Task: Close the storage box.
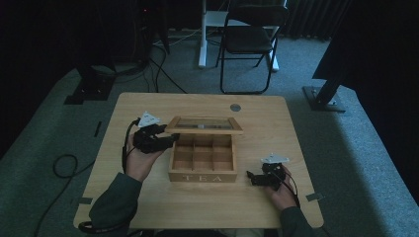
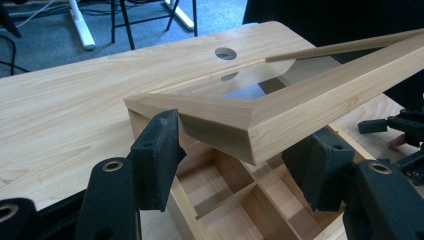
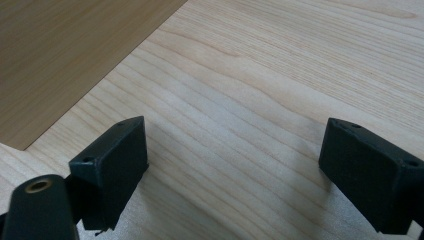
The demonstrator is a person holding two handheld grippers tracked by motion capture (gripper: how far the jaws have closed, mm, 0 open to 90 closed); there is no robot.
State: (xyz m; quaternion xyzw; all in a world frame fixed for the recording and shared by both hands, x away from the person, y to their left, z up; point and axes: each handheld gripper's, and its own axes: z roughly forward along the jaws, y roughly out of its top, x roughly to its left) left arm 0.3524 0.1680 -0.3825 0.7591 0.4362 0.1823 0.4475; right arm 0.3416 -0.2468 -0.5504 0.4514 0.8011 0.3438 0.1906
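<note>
A wooden tea box marked TEA stands mid-table, its empty compartments exposed. Its glass-paned lid is raised partway above them. My left gripper reaches in from the box's left. In the left gripper view the lid's near corner sits between the pads of the left gripper, which is shut on it. My right gripper rests on the table to the right of the box. The right gripper is open over bare wood, and a darker wooden face, apparently the box's wall, lies ahead of it.
The table has a round cable hole near its back edge. Behind it stand a black folding chair and a white post. Cables lie on the carpet at the left, and dark stands flank the table.
</note>
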